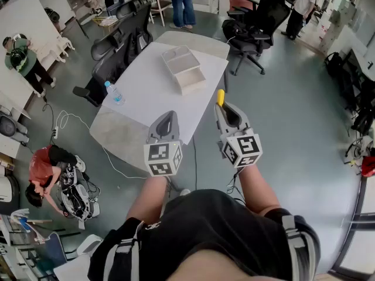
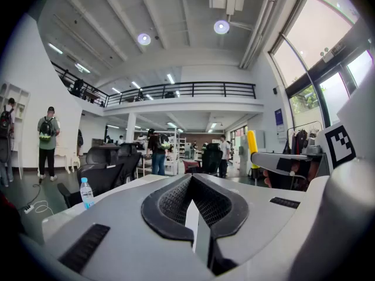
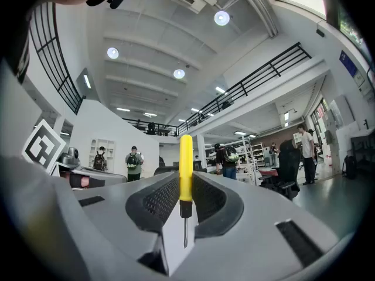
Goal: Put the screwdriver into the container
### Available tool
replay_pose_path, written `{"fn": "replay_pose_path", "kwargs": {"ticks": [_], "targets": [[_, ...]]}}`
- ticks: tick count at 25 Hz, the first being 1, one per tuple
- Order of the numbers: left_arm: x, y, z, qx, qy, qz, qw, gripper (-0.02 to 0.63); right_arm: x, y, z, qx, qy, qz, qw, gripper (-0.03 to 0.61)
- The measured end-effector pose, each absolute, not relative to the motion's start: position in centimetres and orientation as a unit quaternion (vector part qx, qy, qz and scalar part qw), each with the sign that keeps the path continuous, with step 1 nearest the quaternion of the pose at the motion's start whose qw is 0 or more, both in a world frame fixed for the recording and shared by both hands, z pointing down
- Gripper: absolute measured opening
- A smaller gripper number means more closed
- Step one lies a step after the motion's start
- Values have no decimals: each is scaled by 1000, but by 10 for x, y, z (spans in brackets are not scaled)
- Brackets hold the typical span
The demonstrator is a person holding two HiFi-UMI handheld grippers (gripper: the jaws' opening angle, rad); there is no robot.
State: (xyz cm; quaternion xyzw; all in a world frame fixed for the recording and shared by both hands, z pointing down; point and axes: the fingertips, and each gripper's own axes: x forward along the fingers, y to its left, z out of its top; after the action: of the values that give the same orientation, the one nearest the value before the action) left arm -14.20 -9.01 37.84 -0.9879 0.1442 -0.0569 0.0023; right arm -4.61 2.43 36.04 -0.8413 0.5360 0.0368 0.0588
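- Standing on the counter [image 1: 143,107] to the left of the container [image 1: 192,85], a water bottle [image 1: 115,93] plays no part in the job.
- The left tool [image 1: 166,122] hangs on the near side of the container, well short of it. Its jaws are pressed together with nothing between them.
- The container sits open-topped with no screwdriver in it, so the drop is not yet done.
- The right tool [image 1: 224,109], near and right of the container, is clamped on the screwdriver [image 1: 220,96]. The yellow handle pokes out past the jaw tips.
- I judge this to be the carrying step. The next move calls for the right tool to travel forward and left to above the container, lower, then part its jaws.
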Motion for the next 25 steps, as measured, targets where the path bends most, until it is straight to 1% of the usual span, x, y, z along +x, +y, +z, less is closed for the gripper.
{"fn": "replay_pose_path", "kwargs": {"ticks": [13,25], "targets": [[-140,-67,384,-986,151,-64,2,3,-49,49,364,-835,545,40,61,64],[-104,-7,383,-983,175,-56,12,3,-3,115,371,-834,548,32,61,64]]}}
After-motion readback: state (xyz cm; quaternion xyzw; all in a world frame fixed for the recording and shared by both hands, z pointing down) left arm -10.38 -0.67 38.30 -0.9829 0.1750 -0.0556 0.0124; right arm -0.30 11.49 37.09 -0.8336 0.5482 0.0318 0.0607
